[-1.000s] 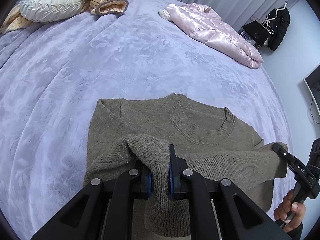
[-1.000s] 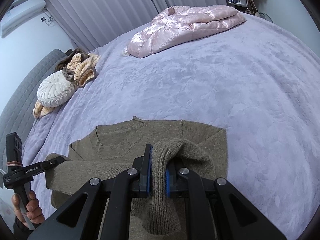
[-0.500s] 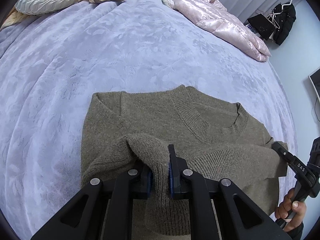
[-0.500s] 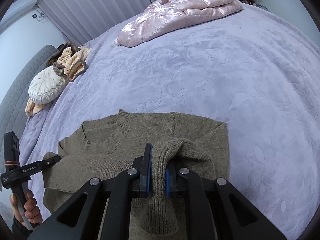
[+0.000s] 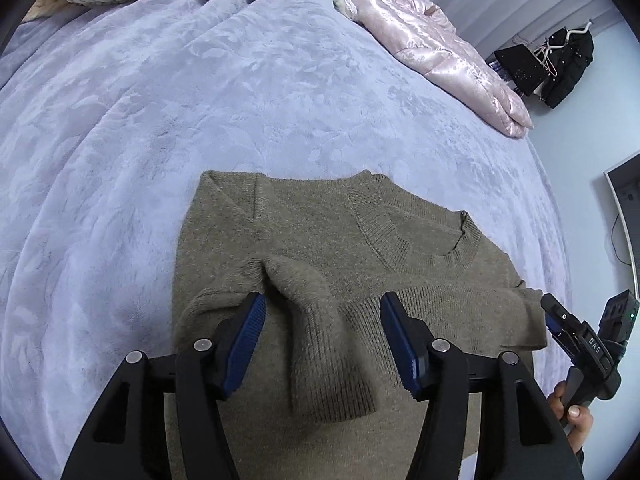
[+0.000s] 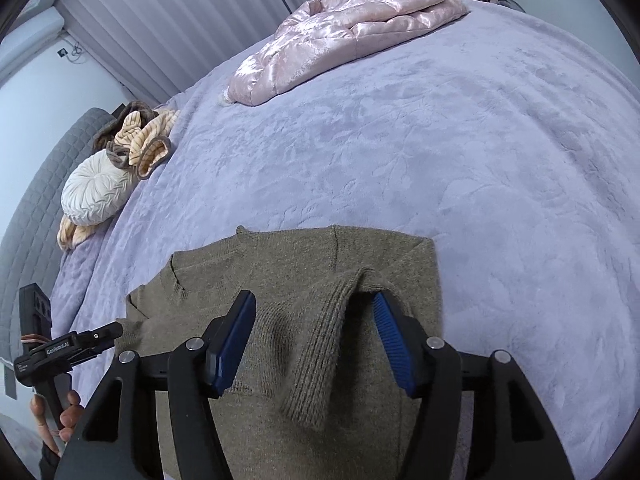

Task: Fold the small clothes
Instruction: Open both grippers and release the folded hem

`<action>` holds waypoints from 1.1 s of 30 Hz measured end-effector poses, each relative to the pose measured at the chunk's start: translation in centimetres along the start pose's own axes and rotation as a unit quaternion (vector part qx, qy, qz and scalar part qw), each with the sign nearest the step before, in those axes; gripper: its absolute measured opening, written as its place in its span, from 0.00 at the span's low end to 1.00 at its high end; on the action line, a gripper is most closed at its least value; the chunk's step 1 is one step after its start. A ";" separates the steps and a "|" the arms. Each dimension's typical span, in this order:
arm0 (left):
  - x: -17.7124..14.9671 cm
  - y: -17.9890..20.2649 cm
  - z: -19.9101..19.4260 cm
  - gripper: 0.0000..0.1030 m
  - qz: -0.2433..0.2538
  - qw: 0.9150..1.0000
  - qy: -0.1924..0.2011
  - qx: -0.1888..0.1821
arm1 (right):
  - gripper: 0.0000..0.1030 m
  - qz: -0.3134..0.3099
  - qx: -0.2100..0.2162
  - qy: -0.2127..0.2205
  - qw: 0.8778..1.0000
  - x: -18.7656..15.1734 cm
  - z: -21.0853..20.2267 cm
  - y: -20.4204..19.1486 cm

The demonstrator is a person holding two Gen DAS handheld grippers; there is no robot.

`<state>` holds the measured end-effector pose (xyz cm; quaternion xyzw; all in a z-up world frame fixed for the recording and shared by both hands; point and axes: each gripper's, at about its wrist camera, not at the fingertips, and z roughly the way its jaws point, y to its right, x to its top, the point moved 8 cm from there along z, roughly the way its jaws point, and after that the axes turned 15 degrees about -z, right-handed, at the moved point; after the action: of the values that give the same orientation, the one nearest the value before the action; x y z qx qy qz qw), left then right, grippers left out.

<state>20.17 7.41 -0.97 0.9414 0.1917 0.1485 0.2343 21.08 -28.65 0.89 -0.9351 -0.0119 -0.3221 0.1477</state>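
1. Both grippers, shut on the sleeves half a second ago, now stand spread wide; each sleeve lies loose between blue pads.
2. Sweater [image 5: 320, 248]: olive knit, flat on the bed at 6 o'clock, neck toward 12, both sleeves folded across the chest.
3. Left gripper [image 5: 322, 340]: jaws wide, holding nothing, left sleeve [image 5: 328, 360] beneath.
4. Right gripper [image 6: 314, 344]: jaws wide, holding nothing, right sleeve [image 6: 320, 360] beneath.
5. Blanket [image 5: 160, 100]: lilac, leaf-embossed, under the sweater.
6. Pink jacket [image 6: 344, 28]: 12 o'clock in the right view, well apart.
7. Round cushion [image 6: 96, 188]: 10 o'clock, beside striped cloth [image 6: 148, 144].
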 end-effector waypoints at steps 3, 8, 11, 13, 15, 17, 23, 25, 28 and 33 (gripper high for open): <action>-0.9 -1.8 -2.3 0.59 -0.020 0.999 0.012 -0.023 | 0.64 0.010 0.003 0.007 1.000 -0.9 -1.6 0.5; -5.6 -3.0 -2.8 0.59 0.016 1.000 -0.002 -0.023 | 0.64 -0.030 0.016 0.004 0.999 -3.4 -3.5 -0.5; -9.0 -1.3 -1.1 0.59 0.074 0.997 -0.026 -0.014 | 0.64 -0.101 0.019 -0.035 0.994 -5.4 -2.3 -2.8; -10.5 0.4 0.1 0.59 0.110 0.993 -0.037 -0.011 | 0.64 -0.137 0.034 -0.059 0.988 -6.4 -1.1 -4.3; -10.8 1.8 1.0 0.59 0.137 0.990 -0.037 0.000 | 0.64 -0.172 0.040 -0.075 0.981 -7.0 0.0 -5.6; -10.5 3.0 2.0 0.85 0.155 0.987 -0.044 0.002 | 0.64 -0.205 0.038 -0.084 0.974 -7.1 1.1 -6.4; -7.9 5.3 2.7 0.92 0.168 0.985 -0.036 -0.001 | 0.64 -0.254 0.043 -0.095 0.961 -5.9 2.4 -7.5; -6.9 5.7 2.5 0.92 0.169 0.985 -0.028 -0.001 | 0.64 -0.271 0.039 -0.092 0.957 -5.2 2.6 -7.9; -5.6 6.1 2.1 0.92 0.165 0.986 -0.015 -0.004 | 0.64 -0.276 0.031 -0.081 0.957 -3.8 2.5 -8.0; -2.7 6.6 1.2 0.92 0.147 0.989 0.006 -0.016 | 0.64 -0.248 0.029 -0.055 0.967 -0.9 2.5 -7.4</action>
<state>20.12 0.35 0.78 0.9547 0.0499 0.1901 0.2236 21.00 -20.86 0.51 -0.9143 -0.2611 -0.2962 0.0898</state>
